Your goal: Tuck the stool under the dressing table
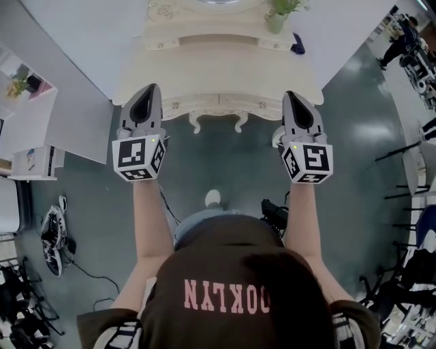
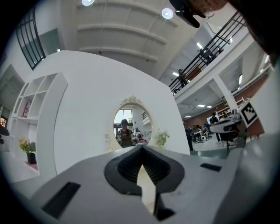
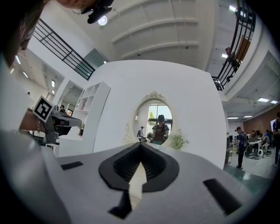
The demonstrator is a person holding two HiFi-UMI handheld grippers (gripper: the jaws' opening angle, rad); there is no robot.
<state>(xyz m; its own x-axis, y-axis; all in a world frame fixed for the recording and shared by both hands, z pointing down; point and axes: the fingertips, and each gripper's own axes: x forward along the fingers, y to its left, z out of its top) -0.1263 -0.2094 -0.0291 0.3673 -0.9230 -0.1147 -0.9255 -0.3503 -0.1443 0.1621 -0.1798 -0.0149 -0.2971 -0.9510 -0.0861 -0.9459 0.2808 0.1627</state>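
the left gripper (image 1: 152,88) has its jaws pressed together with nothing between them, and the right gripper (image 1: 289,95) is closed on air in the same way. the person holds the two side by side, well apart, both aimed at the dressing table (image 1: 225,68) straight ahead. the table is cream-coloured, with a wavy front edge and carved scrollwork along it. it stands against a white wall panel (image 2: 83,113). low under the middle of that front edge, between the two grippers, a small cream carved piece with two curled feet pokes out. this looks to be the stool (image 1: 218,120). it sits in beneath the tabletop with only its front rail showing and the rest hidden, so i can't tell what its seat looks like. on the tabletop, an oval mirror (image 3: 153,120) in an ornate frame stands at the back. a little potted plant (image 1: 279,13) is to its right, and a dark blue object (image 1: 298,46) lies near the right edge. a white shelf unit (image 1: 34,136) stands off to the left, on the grey-green floor (image 1: 225,163).
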